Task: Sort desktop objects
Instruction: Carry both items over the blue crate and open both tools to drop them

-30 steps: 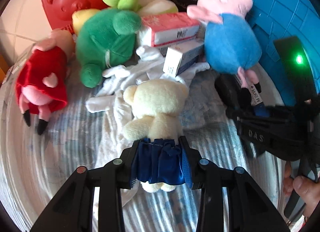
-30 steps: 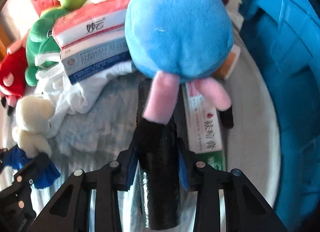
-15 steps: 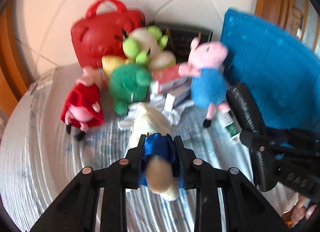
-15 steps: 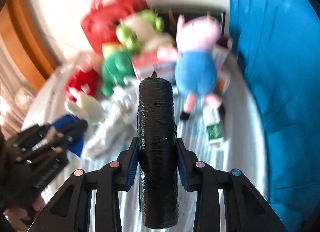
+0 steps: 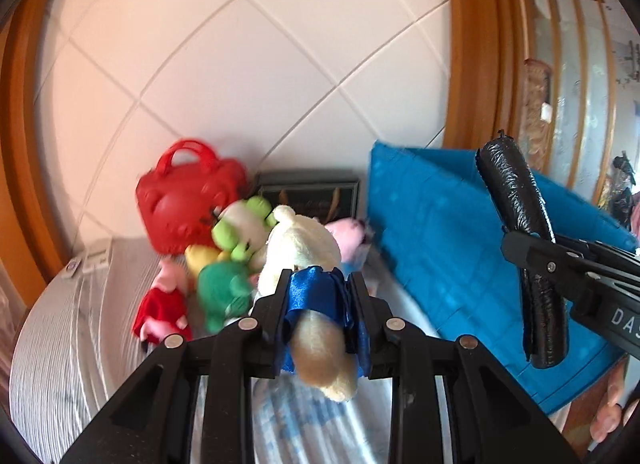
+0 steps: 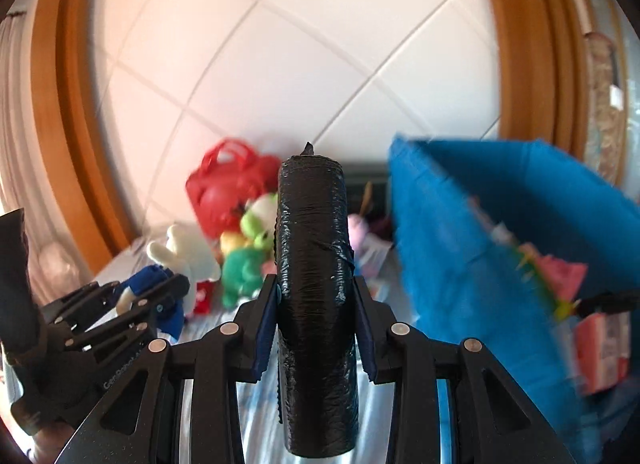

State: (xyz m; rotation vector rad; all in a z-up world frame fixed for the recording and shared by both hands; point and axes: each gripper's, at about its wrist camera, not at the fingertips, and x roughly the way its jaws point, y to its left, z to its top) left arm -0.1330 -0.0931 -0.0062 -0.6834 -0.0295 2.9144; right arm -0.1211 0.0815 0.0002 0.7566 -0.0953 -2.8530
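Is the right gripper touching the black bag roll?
Touching: the right wrist view shows the right gripper with both blue pads pressed against the black bag roll.

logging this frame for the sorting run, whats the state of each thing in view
left hand-held gripper: shut on cream bear
cream bear: lifted off the table
right hand-held gripper: shut on black roll
black roll: held up, clear of the table
blue bin: open, items inside
red bag: upright against the wall
green frog: in the pile
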